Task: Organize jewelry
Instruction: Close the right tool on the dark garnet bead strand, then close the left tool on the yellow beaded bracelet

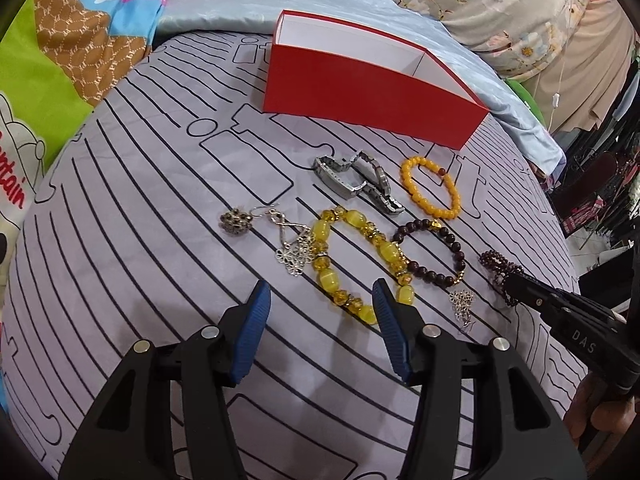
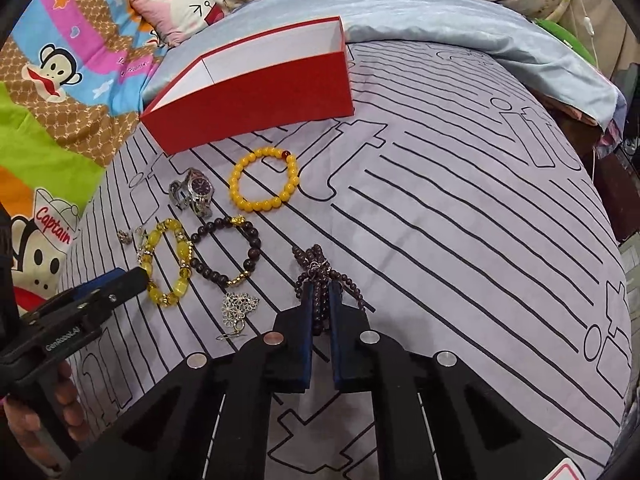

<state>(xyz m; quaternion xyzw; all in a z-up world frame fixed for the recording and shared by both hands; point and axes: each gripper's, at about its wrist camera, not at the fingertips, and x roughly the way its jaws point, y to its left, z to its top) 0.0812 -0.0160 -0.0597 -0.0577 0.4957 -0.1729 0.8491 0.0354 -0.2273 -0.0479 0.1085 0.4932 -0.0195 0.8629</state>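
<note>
An open red box (image 1: 372, 92) with a white inside stands at the far side of the striped cloth, also in the right wrist view (image 2: 256, 96). In front of it lie a silver watch (image 1: 360, 180), an orange bead bracelet (image 1: 430, 188), a yellow glass-bead bracelet (image 1: 360, 260), a dark brown bead bracelet (image 1: 432, 252), silver earrings (image 1: 294, 252) and a small dark brooch (image 1: 234, 222). My left gripper (image 1: 320, 300) is open just above the yellow bracelet. My right gripper (image 2: 320, 292) is shut on a small dark purple bead strand (image 2: 316, 268) that lies on the cloth.
A silver flower earring (image 2: 238, 308) lies just left of my right gripper. A light blue quilt (image 2: 460, 20) and cartoon bedding (image 2: 60, 80) surround the striped cloth (image 2: 460, 220). The cloth's right half holds no jewelry.
</note>
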